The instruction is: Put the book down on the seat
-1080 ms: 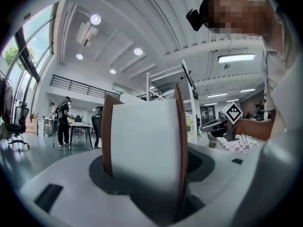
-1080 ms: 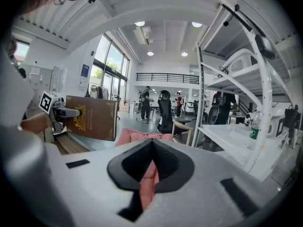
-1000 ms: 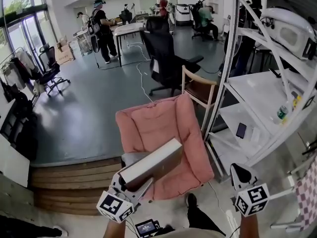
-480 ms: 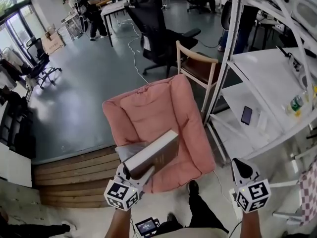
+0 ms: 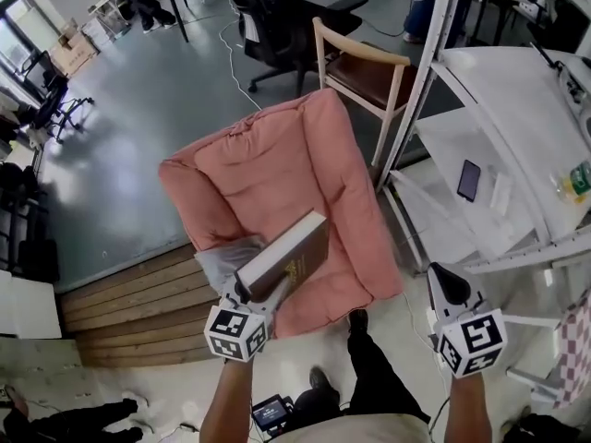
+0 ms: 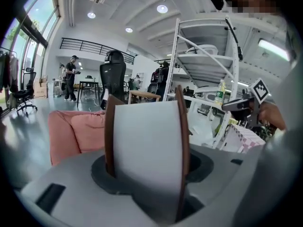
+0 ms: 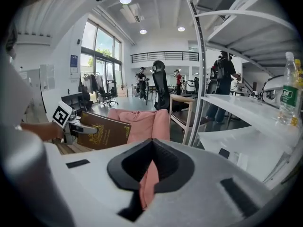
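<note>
Just a brown book (image 5: 286, 255), gold print illegible, in left tool (image 5: 253, 293)

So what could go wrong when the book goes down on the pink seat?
1. The left gripper holds the book by one end only, tilted upward, so it might slip or swing in the jaws.
2. The pink seat looks soft and puffy, and the book hangs over its front part. If it is let go there, it might tip and slide off the front.
</note>
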The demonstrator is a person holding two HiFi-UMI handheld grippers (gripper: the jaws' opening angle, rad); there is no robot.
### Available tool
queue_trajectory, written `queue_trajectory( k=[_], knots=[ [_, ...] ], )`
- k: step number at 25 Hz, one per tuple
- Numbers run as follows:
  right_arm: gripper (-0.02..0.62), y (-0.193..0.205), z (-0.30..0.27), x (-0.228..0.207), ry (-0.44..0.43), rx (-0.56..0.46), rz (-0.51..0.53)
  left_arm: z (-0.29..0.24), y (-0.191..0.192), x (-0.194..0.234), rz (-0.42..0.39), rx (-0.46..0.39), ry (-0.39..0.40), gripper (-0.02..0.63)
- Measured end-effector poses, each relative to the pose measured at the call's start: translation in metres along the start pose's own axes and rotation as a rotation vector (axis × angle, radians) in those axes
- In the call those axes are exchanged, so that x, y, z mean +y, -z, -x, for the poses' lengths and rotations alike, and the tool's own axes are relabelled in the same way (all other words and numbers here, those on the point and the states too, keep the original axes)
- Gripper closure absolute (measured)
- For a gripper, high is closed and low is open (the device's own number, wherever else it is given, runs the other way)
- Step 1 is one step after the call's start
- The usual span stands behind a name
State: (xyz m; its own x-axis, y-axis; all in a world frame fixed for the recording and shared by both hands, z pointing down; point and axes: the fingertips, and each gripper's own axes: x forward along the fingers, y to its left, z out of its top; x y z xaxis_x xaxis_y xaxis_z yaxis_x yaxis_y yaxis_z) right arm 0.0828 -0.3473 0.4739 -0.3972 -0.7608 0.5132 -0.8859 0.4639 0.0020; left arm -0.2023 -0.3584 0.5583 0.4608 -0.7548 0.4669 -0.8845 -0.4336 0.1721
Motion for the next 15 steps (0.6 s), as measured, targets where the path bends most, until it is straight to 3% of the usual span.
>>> queue_trajectory(
  k=[3, 15],
  knots=[
    [0.604, 0.012, -0.019, -0.010, -0.010, 0.024, -0.001, -0.032, 0.019, 0.008, 0.045, 0.026, -0.009, 0.373],
    [0.604, 0.082, -0.086, -0.051, -0.033, 0.145, -0.021, -0.157, 0.111, 0.036, 0.185, 0.174, -0.082, 0.374]
  ],
)
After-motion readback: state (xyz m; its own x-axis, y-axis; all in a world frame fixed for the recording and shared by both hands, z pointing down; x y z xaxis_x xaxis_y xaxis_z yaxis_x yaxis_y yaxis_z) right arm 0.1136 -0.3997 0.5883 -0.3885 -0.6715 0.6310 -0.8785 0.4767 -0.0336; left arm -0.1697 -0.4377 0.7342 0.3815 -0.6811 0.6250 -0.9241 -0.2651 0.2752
